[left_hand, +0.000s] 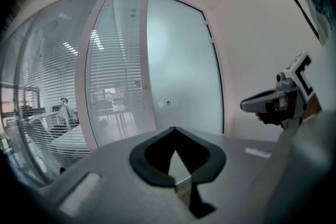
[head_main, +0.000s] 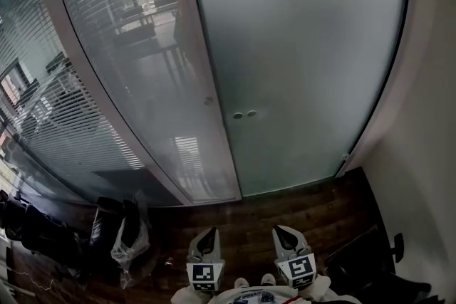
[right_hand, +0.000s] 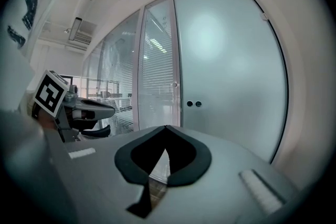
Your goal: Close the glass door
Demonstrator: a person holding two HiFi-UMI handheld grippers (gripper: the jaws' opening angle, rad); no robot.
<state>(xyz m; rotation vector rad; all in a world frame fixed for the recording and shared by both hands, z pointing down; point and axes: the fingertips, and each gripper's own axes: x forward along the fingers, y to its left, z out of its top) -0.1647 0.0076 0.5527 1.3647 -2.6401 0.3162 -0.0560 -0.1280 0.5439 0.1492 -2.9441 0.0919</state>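
Left gripper (left_hand: 175,131) jaws clenched together, nothing between; right gripper (right_hand: 167,129) likewise, empty. Both well apart from frosted glass door (head_main: 306,46) ahead, door edge against frame (head_main: 208,82). Plastic bag (head_main: 130,244) on wood floor (head_main: 320,210), contents unclear

Reads milky grey-green across the frosted glass door (head_main: 306,46). Shows thin white horizontal stripes on the blinds (head_main: 100,32), pale pinkish-white on the frame (head_main: 203,75), dark brown wood grain on the floor (head_main: 320,203), black-and-white squares on the left gripper (head_main: 209,233) and right gripper (head_main: 283,231).
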